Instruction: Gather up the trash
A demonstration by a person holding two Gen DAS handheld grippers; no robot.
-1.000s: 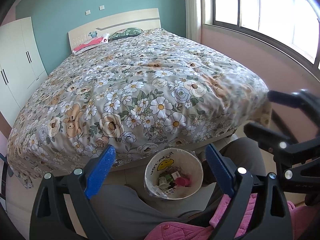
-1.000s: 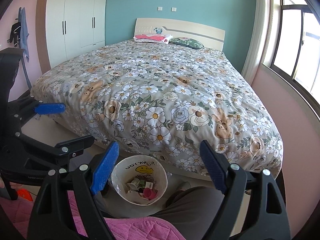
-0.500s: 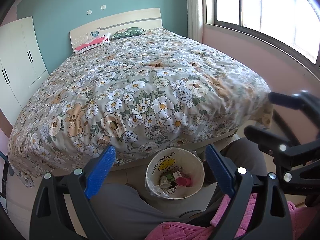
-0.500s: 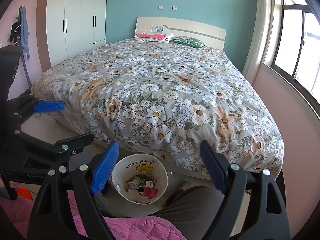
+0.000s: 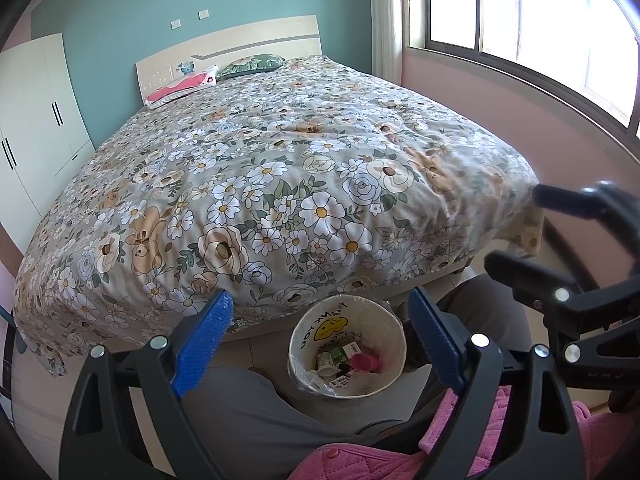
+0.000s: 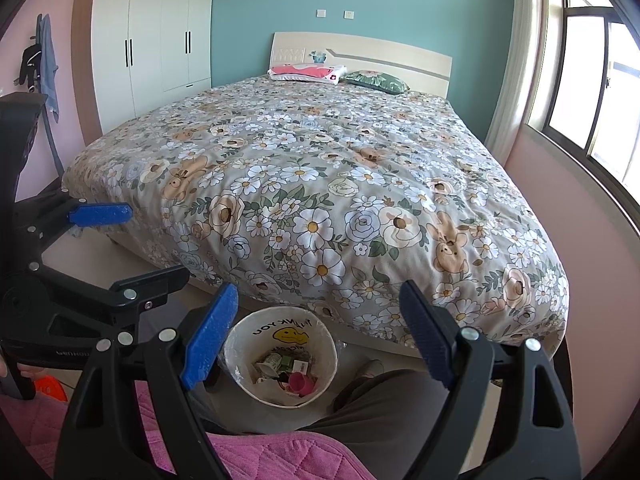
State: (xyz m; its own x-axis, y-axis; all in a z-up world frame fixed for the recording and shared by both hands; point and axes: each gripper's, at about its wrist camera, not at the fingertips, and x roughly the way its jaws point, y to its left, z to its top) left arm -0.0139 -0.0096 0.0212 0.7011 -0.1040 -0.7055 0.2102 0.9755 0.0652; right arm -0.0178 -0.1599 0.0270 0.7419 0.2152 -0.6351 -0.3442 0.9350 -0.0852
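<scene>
Left gripper point(image 5: 318, 320): blue-padded fingers point(image 5: 204, 334) spread wide, nothing between them; it hangs above the person's lap, pointed toward the foot of the bed. Right gripper point(image 6: 318, 312): blue pads point(image 6: 210, 340) likewise wide apart and empty; it is held beside the left one, at a similar height; each unit shows at the edge of the other's view.

Trash bin point(image 5: 396, 376): a round white bin with a clear liner, standing upright on the floor between the person's grey-trousered knees point(image 5: 256, 412), just beside the foot edge of the bed; a yellow smiley face and dark lettering show on its inner wall point(image 6: 288, 334). Inside lie collected items: a pink cup point(image 5: 364, 361) toward the right side of the bin, small green-and-white packets point(image 5: 332, 358) and printed paper scraps beside it; individual labels are too small to read.

Bed point(image 5: 280, 168): covered edge to edge by a floral quilt in grey, white and tan; a pink pillow point(image 6: 306, 72) and a green pillow point(image 6: 376, 80) lie at the headboard end; the headboard point(image 6: 400, 56) stands against a teal wall. A white wardrobe point(image 6: 152, 40) stands at the far left corner of the room; a window point(image 5: 540, 36) runs along the right-hand wall; a pink quilted garment point(image 6: 256, 456) shows at the bottom edge of both views.
</scene>
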